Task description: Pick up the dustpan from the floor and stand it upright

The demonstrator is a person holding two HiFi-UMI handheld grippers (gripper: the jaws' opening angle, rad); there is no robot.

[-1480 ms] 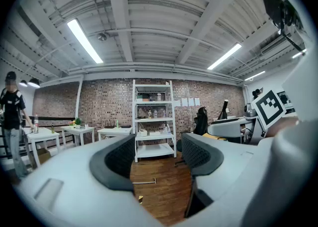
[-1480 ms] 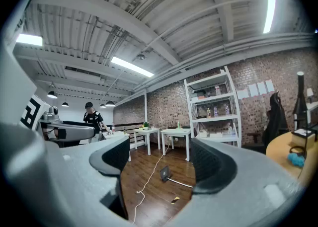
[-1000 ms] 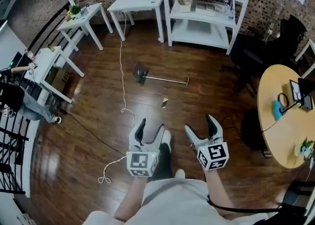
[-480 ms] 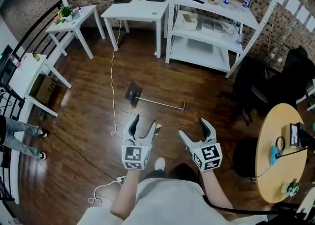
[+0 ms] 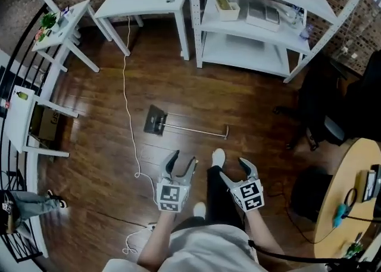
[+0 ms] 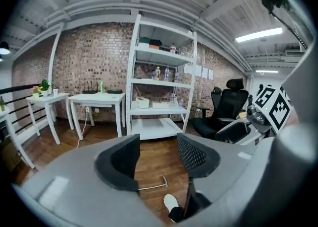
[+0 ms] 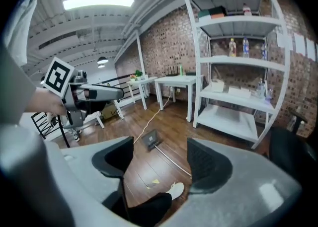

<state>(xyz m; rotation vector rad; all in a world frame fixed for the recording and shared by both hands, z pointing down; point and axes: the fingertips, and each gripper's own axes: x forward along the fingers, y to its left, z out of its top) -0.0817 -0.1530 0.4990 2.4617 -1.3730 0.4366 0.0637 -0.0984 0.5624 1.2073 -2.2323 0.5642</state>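
The dustpan [image 5: 156, 121] lies flat on the wooden floor, its thin metal handle [image 5: 196, 129] running to the right. Both grippers hang above the floor short of it, apart from it. My left gripper [image 5: 182, 162] is open with nothing between its jaws; in the left gripper view [image 6: 158, 154] only the handle's end [image 6: 158, 185] shows past them. My right gripper [image 5: 235, 171] is open too, its jaws closing on nothing. The right gripper view [image 7: 159, 159] shows the dustpan [image 7: 150, 140] ahead between the jaws.
A white shelf unit [image 5: 262, 27] and white tables [image 5: 143, 0] stand behind the dustpan. A white cable [image 5: 130, 122] trails over the floor at its left. A black office chair [image 5: 333, 116] and a round wooden table [image 5: 351, 205] are at the right. My shoe [image 5: 218, 158] is near the handle.
The view has advanced toward the dustpan, which now lies much closer in front of both grippers. Both grippers have come forward and lower. The right jaws stand slightly narrower.
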